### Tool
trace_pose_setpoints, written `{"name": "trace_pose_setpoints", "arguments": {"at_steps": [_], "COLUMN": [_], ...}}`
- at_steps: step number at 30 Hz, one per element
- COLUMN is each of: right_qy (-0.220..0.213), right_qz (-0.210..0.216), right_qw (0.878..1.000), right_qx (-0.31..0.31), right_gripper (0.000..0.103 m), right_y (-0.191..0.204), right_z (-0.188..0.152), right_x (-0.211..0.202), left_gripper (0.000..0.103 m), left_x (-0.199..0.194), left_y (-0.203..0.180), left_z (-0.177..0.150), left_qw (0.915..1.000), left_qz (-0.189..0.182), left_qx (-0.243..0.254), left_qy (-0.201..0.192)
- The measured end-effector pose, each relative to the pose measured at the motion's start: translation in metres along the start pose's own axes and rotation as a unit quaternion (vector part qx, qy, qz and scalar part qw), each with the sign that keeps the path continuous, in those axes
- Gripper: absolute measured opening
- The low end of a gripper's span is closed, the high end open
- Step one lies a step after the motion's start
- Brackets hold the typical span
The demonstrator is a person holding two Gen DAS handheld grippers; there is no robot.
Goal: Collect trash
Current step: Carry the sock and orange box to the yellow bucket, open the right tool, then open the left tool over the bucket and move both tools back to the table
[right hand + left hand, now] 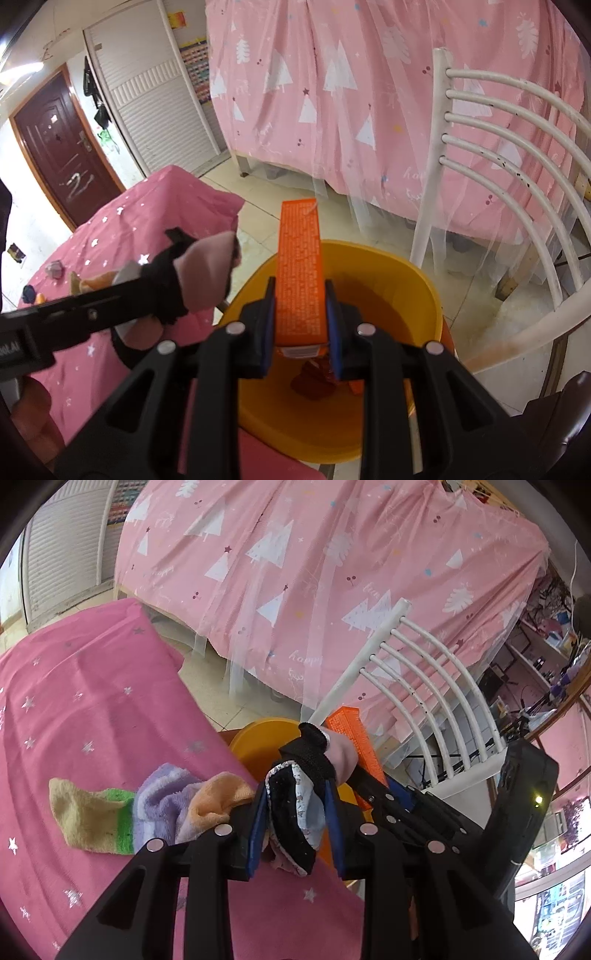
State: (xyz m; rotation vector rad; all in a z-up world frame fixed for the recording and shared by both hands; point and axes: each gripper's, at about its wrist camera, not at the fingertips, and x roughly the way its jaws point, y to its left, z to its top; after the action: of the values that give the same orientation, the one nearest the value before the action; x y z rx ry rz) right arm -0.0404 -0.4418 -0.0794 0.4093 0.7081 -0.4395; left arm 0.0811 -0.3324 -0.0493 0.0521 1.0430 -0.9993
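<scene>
hand-held gripper (300, 310) over yellow bin (421, 291) (red scraps (314, 384) inside)

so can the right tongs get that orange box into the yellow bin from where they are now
Probably yes. The right tongs are shut on the orange box directly above the open yellow bin, with nothing between box and bin. The left tongs, holding a black and pink cloth, sit off to the side.

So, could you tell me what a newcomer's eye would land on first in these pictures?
First the bright orange box, clamped in the right gripper directly over the yellow bin. Next, the black and pink sock pinched in the left gripper, beside a pastel sock lying on the pink starred cloth.
</scene>
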Motion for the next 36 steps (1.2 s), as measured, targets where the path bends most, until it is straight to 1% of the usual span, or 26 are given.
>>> {"name": "trace_pose_setpoints", "arguments": {"at_steps": [4,7,8,9,10,12,15,16,17,25,26,27,28,31,36], "right_qy": [0.001,0.004,0.004,0.003,0.001,-0.004,-0.010,-0.011,-0.011,-0.013,-0.013,-0.013,-0.013,-0.015,-0.023], "right_qz": [-0.004,-0.001,-0.001,-0.001,0.000,0.005,0.017,0.026,0.033,0.035,0.036,0.037,0.037,0.038,0.040], "right_qw": [1.000,1.000,1.000,1.000,1.000,1.000,0.999,0.999,0.998,0.998,0.998,0.998,0.998,0.998,0.998], "right_qx": [0.009,0.017,0.018,0.019,0.020,0.024,0.034,0.042,0.047,0.047,0.046,0.045,0.043,0.039,0.031], "right_gripper": [0.023,0.025,0.027,0.033,0.037,0.042,0.044,0.045,0.046,0.048,0.050,0.056,0.057,0.057,0.057], "right_y": [-0.007,-0.010,-0.010,-0.011,-0.010,-0.009,-0.010,-0.011,-0.012,-0.007,-0.007,-0.006,-0.005,-0.001,0.008], "right_z": [0.001,0.001,0.001,0.002,0.001,0.002,0.004,0.004,0.005,0.005,0.005,0.005,0.004,0.004,0.004], "right_x": [0.001,0.003,0.003,0.003,0.001,-0.002,-0.007,-0.009,-0.010,-0.013,-0.013,-0.013,-0.013,-0.015,-0.020], "left_gripper": [0.023,0.026,0.027,0.027,0.028,0.030,0.042,0.047,0.050,0.052,0.054,0.056,0.059,0.069,0.071], "left_x": [0.001,0.000,0.000,0.001,0.001,0.001,-0.002,-0.004,-0.005,-0.015,-0.017,-0.019,-0.021,-0.032,-0.055], "left_y": [-0.002,-0.001,-0.001,-0.001,0.000,0.001,0.003,0.002,0.002,0.009,0.011,0.013,0.016,0.023,0.031], "left_z": [-0.001,-0.002,-0.002,-0.001,-0.001,-0.001,-0.003,-0.003,-0.004,-0.009,-0.009,-0.009,-0.009,-0.009,-0.008], "left_qw": [0.9999,1.0000,1.0000,1.0000,1.0000,1.0000,0.9999,0.9999,0.9999,0.9995,0.9992,0.9992,0.9992,0.9991,0.9989], "left_qz": [0.004,0.003,0.002,0.001,0.001,-0.001,-0.008,-0.007,-0.004,0.028,0.034,0.037,0.038,0.040,0.033], "left_qx": [0.010,0.008,0.009,0.009,0.009,0.007,0.006,0.008,0.010,0.017,0.017,0.016,0.013,0.003,-0.006], "left_qy": [-0.002,0.000,0.000,0.000,0.001,0.003,0.005,0.005,0.005,-0.004,-0.005,-0.006,-0.007,-0.014,-0.032]}}
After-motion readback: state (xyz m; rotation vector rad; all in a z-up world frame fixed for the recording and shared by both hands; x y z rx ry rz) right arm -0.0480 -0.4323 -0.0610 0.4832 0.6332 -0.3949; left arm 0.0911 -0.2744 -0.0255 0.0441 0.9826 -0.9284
